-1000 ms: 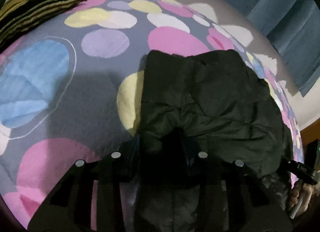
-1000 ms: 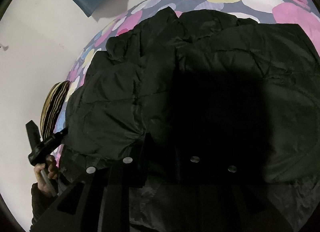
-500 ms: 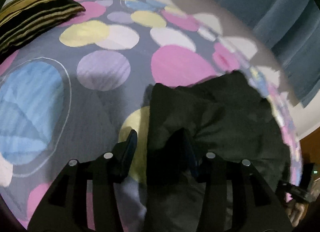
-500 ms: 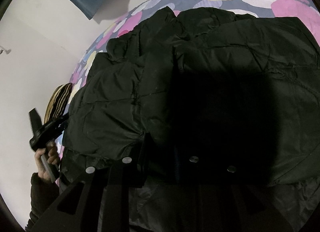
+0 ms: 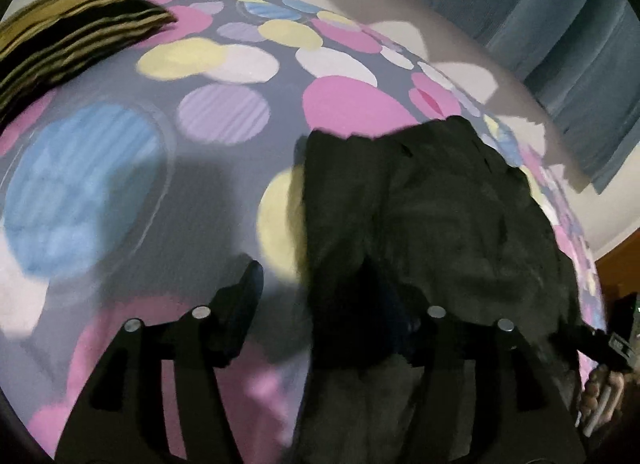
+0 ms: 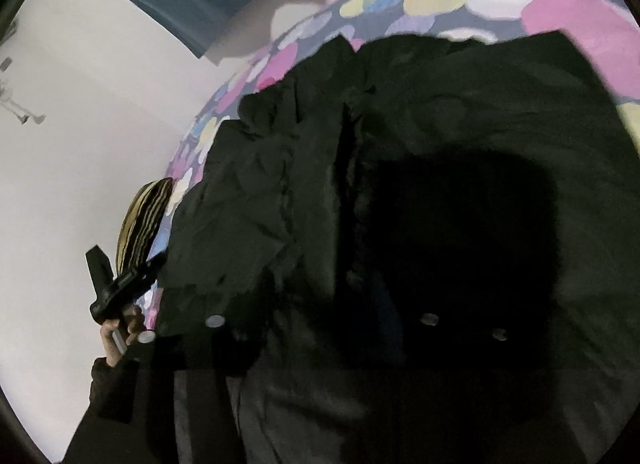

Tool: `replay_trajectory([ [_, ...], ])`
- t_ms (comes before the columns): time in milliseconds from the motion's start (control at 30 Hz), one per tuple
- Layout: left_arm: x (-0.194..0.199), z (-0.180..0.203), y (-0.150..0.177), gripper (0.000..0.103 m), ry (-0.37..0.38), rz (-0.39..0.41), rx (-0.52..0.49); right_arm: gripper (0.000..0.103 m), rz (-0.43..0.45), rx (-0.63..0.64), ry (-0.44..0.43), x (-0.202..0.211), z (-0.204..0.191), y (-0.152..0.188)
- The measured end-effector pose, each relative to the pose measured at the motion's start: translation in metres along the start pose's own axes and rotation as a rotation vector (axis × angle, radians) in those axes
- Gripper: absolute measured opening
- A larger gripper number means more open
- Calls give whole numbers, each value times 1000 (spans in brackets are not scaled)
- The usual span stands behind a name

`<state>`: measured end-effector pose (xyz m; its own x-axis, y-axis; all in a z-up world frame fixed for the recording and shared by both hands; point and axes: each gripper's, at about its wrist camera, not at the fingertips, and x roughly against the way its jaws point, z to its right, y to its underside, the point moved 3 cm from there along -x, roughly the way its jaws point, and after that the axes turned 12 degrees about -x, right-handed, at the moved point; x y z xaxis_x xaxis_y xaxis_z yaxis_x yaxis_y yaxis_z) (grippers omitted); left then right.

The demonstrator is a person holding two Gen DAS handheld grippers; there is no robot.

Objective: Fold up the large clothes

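Black, puffy and creased, the jacket (image 5: pixel 432 216) lies spread on a bed (image 5: pixel 224 200) whose cover is grey with pink, yellow, blue and lilac spots. Taking the jacket as the landmark and going left to right in the left wrist view: a striped yellow-and-black cushion (image 5: pixel 68 44) sits well off to its upper left at the bed's far corner, bare cover lies between, and the jacket's straight left edge crosses a yellow spot. The left claw (image 5: pixel 320 304) reaches in from below with its jaws apart; they have just been opening. Its left finger (image 5: pixel 244 304) stands clear over bare cover just beside the jacket's left edge, while its right finger is lost in the dark cloth, so the edge runs up between the two with no pad seen pressing on it. At the jacket's lower right a hand (image 5: pixel 604 396) grips the other tool's handle, and blue curtains (image 5: pixel 560 24) hang beyond its upper right.

From the right wrist, the jacket (image 6: pixel 400 168) fills nearly the whole view. To its left are a pale wall, the cushion (image 6: pixel 140 224) and a hand (image 6: pixel 120 336) on the left tool. The right claw (image 6: pixel 320 324) sits low over the jacket's near part; its jaws have just been opening and stand apart, though its fingers barely show against the black cloth and shadow.
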<state>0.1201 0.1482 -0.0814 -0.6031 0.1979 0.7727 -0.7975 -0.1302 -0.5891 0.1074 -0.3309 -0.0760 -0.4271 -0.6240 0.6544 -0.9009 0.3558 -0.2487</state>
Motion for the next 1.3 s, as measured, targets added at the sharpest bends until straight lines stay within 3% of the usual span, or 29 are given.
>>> replay_trajectory([
  [100, 27, -5, 31, 64, 24, 1, 19, 64, 52, 13, 36, 35, 15, 11],
  [433, 93, -2, 126, 67, 118, -29, 14, 64, 178, -100, 170, 146, 115, 58],
  [533, 104, 7, 141, 67, 144, -35, -8, 64, 156, -145, 170, 159, 141, 77],
  [667, 112, 20, 160, 67, 219, -58, -1, 64, 89, -167, 102, 161, 156, 104],
  [867, 122, 39, 183, 67, 261, -82, -53, 64, -7, -114, 23, 158, 143, 133],
  [1067, 131, 49, 200, 67, 328, -109, -68, 64, -65, -51, 9, 158, 130, 154],
  [1167, 131, 54, 208, 57, 356, -125, -70, 56, -82, -19, 19, 158, 126, 165],
  [1300, 131, 63, 213, 49, 332, -132, -111, 39, -100, -9, 30, 155, 126, 170],
])
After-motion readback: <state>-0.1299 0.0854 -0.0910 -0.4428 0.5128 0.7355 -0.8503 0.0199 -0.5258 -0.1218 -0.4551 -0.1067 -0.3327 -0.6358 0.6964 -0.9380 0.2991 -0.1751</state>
